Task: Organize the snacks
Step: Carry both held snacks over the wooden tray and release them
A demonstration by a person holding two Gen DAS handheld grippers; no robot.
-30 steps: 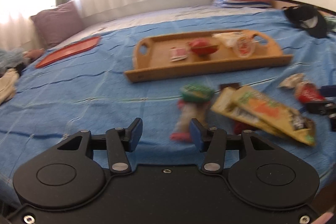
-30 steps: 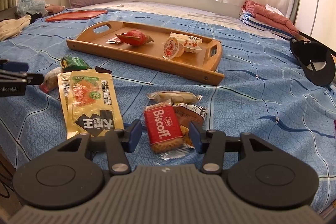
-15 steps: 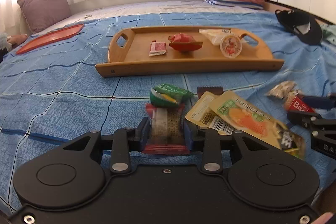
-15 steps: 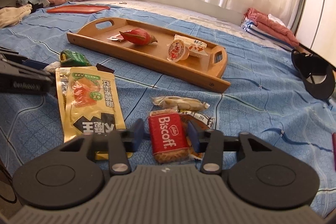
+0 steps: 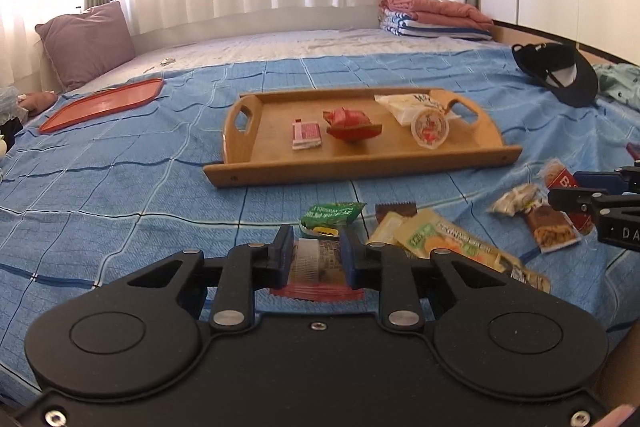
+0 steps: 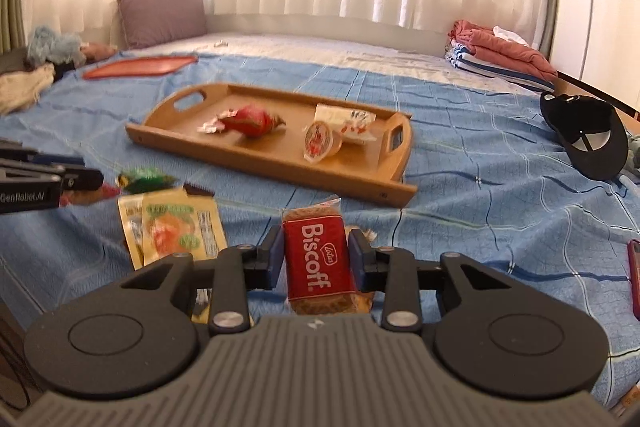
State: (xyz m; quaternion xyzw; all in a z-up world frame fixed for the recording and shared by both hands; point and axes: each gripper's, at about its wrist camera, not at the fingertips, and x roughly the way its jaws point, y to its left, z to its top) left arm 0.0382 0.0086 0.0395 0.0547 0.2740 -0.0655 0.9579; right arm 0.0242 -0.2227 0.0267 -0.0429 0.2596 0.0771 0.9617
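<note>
Left wrist view shows your left hand-held gripper [image 5: 315,259] clenched on a clear snack packet with a red sealed edge [image 5: 316,267]; its print is too small to read and the pads cover both its sides. Its jaws have just been closing. Beyond it on the blue checked bedspread [image 5: 120,187] lie a green crinkled wrapper [image 5: 332,214] and two overlapping yellow pouches with an orange picture [image 5: 448,247], partly hidden behind the gripper body.

Your right hand-held gripper [image 6: 316,259] grasps a red Biscoff biscuit packet [image 6: 316,263], upright between the pads, its lower end cut off by the gripper housing. Something pale behind the packet cannot be made out.

Further back, the wooden tray with cut-out handles [image 6: 360,183] holds a red wrapped snack [image 6: 252,121], a round sealed cup [image 6: 320,143] on its side and a white packet [image 6: 352,121], all blurred in the right wrist view.
</note>
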